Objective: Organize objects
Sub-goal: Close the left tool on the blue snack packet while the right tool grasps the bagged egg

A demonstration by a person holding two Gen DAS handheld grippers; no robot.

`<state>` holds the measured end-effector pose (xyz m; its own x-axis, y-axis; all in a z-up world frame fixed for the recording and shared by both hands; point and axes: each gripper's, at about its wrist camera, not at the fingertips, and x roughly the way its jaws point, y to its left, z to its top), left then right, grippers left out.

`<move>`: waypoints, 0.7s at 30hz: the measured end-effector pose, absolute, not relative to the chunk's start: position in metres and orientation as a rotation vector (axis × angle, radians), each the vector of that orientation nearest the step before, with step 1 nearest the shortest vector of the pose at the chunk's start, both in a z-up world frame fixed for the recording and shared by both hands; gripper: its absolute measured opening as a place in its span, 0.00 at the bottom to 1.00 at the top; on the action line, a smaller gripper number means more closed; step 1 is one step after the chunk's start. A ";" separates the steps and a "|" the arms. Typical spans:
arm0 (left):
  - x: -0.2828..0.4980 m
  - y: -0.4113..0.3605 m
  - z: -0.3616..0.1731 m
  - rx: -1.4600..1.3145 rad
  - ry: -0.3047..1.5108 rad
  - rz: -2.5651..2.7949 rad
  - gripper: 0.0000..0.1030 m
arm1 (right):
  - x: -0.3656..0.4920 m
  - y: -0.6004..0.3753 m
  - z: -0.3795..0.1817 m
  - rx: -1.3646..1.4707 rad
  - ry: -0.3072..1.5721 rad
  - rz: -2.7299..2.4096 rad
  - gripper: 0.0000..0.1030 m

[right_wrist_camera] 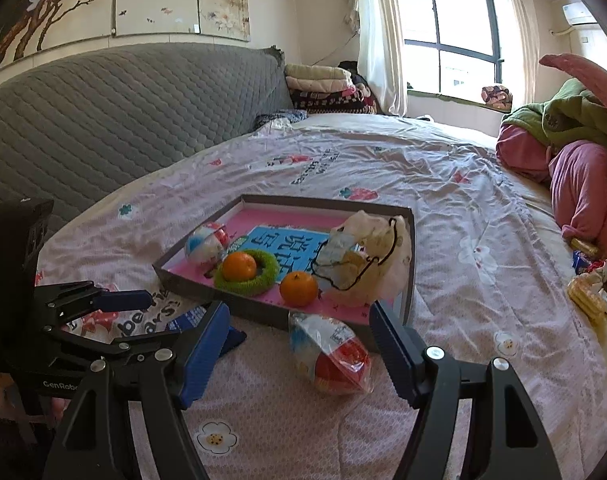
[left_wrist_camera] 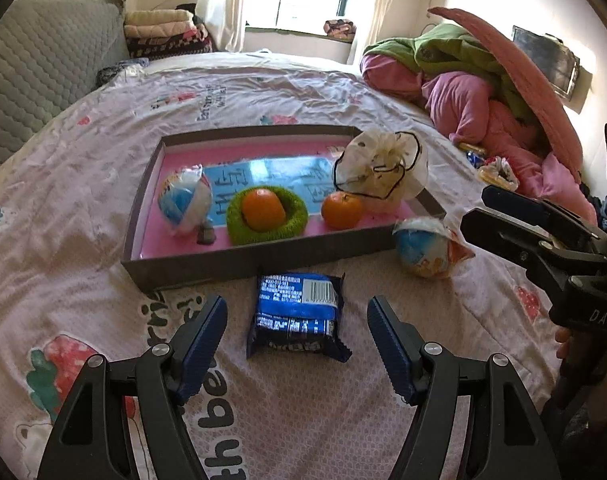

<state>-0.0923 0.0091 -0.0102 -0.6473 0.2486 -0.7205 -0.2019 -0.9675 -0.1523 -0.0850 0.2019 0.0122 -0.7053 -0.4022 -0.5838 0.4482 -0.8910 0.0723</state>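
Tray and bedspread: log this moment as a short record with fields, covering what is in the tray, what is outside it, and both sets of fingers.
surface: bedspread
tray: pink floor, grey walls
in tray: orange in green knitted ring; loose orange; wrapped ball; white drawstring bag at the right corner
outside tray: blue snack pack in front of the near wall; second wrapped ball by the right near corner
left gripper: fingers open, either side of the blue snack pack, not touching
right gripper: fingers open around the second wrapped ball, no contact seen
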 end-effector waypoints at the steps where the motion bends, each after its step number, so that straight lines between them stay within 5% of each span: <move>1: -0.093 0.010 -0.012 -1.175 -0.084 2.640 0.72 | -0.085 0.201 0.011 0.850 0.106 -2.536 0.70; 21: -0.101 0.014 -0.034 -1.227 -0.076 2.613 0.72 | -0.105 0.206 -0.027 1.003 0.146 -2.539 0.70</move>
